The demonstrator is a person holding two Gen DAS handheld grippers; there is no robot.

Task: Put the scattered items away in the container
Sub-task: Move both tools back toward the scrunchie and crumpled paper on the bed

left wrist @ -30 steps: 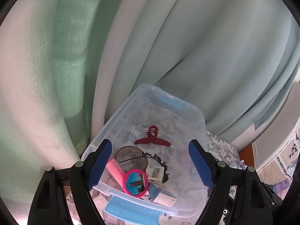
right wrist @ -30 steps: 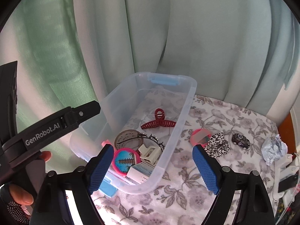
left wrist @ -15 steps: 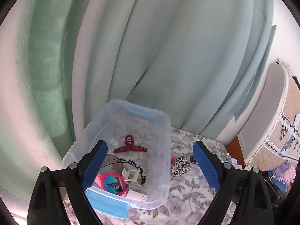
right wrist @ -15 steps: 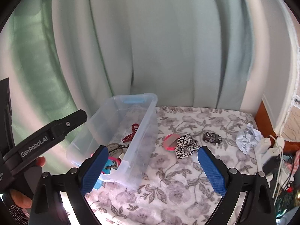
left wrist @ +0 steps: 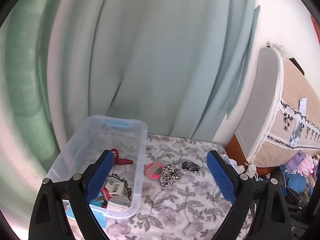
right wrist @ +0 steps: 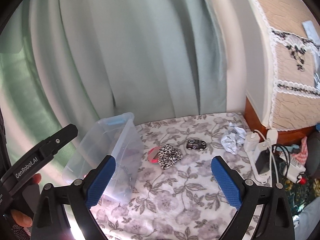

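Note:
A clear plastic bin stands at the left of the floral-covered table and holds a red hair claw, a white clip, a black headband and other small items. On the cloth beside it lie a pink round mirror, a leopard-print scrunchie, a small black toy car and a crumpled foil ball. My left gripper is open and empty, above the bin's right wall. My right gripper is open and empty, near the scrunchie.
Pale green curtains hang behind the table. A power strip with a charger and cables lies at the table's right edge. A cloth-draped piece of furniture stands to the right. The left gripper's body shows at the left in the right wrist view.
Both grippers have swung right, away from the bin toward the loose items on the cloth. The bin has shifted left in both views. Both grippers stay open.

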